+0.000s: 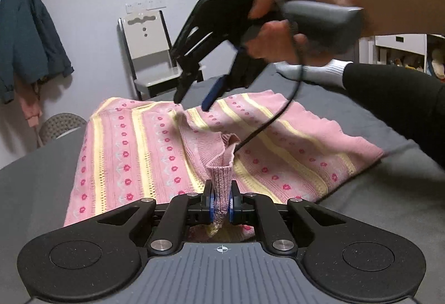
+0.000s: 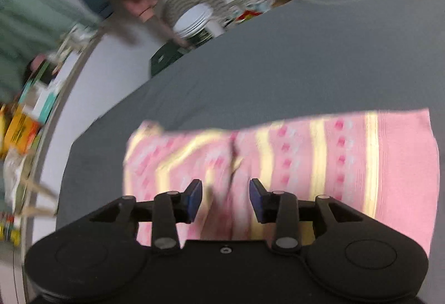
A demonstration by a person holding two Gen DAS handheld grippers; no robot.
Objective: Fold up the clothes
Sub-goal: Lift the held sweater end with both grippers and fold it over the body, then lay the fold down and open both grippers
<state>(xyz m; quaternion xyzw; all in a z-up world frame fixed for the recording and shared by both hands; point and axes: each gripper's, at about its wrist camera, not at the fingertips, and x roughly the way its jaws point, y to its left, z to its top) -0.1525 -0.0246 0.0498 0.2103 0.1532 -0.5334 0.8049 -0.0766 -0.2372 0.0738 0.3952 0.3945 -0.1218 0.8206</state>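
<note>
Left gripper (image 1: 221,199) is clamped on a ribbed cuff (image 1: 221,176) of the pink knit sweater (image 1: 133,153), anchoring it mid-bed (image 1: 36,187). Right gripper (image 2: 225,196) — jaws spread, empty — hovers over the sweater's far edge, apparently to take a second fold point.

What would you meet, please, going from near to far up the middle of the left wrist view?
Left gripper, its fingers shut on a pink ribbed cuff → pink striped sweater spread on the grey bed → right gripper, open above the sweater → chair at the wall.
</note>
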